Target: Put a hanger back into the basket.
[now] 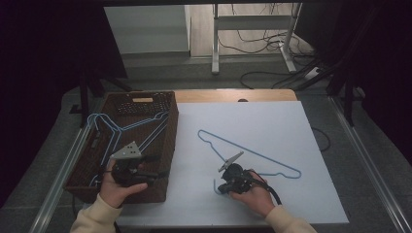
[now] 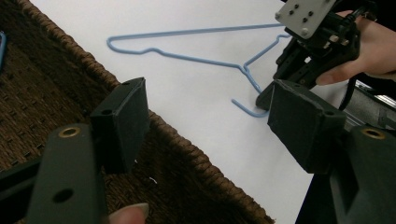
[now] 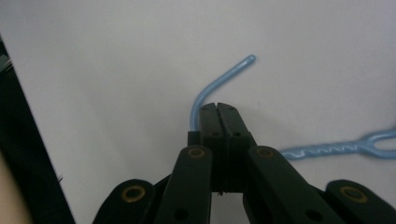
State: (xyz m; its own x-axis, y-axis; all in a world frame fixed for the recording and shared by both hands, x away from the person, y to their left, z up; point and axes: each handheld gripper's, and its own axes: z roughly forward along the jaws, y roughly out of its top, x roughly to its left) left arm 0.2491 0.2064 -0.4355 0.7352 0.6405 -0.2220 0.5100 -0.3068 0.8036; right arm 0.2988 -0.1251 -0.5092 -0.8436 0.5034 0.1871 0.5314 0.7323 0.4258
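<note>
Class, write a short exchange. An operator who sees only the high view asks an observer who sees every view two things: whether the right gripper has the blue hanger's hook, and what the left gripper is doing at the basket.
Operator: From above, the right gripper sits at the hook. Is it clamped?
Observer: In the right gripper view the jaws are shut flush on each other. The hook curves past the outer side of one jaw, not between them.
Operator: And the left gripper?
Observer: In the left gripper view its jaws stand wide apart over the rim of the basket, with nothing between them.
</note>
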